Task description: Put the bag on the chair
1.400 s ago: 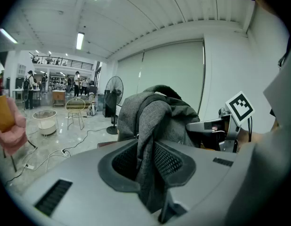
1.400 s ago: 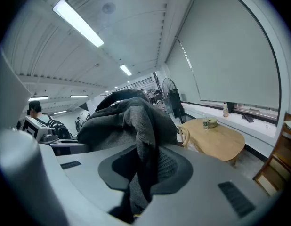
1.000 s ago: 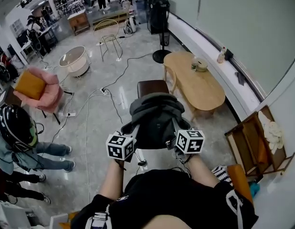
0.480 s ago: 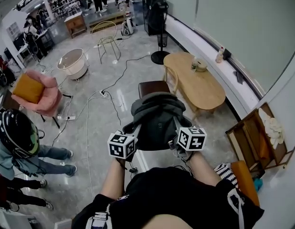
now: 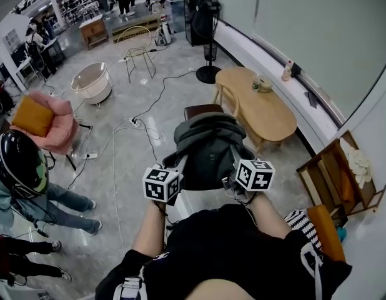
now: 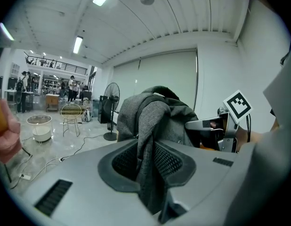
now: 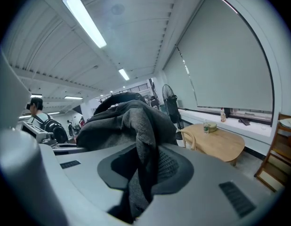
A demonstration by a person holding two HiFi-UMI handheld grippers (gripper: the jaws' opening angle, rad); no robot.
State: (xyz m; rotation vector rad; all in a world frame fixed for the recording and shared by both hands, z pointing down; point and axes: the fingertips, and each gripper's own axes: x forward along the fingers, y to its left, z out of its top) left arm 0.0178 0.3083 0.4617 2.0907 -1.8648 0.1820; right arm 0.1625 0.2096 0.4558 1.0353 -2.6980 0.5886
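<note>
— Where is the grey cloth bag (image 5: 208, 152)?

— In the middle of the head view. Both grippers hold it up, one on each side.

— What does the left gripper (image 6: 146, 168) do?

— Its two jaws squeeze a fold of the bag's cloth. The cloth sticks up between them.

— And the right gripper (image 7: 144, 171)?

— The same. Its jaws pinch another grey fold, on the bag's other side.

— Where is the chair?

— The dark brown chair (image 5: 202, 112) peeks out just above the bag in the frame. The bag hides most of it. I cannot tell if the bag touches it.

— What else is there?

— A pale wooden oval table (image 5: 258, 114) stands to the right of the chair. A tall black fan (image 5: 202, 17) is at the top middle. A person in a black helmet (image 5: 17, 164) stands at the left edge.
</note>
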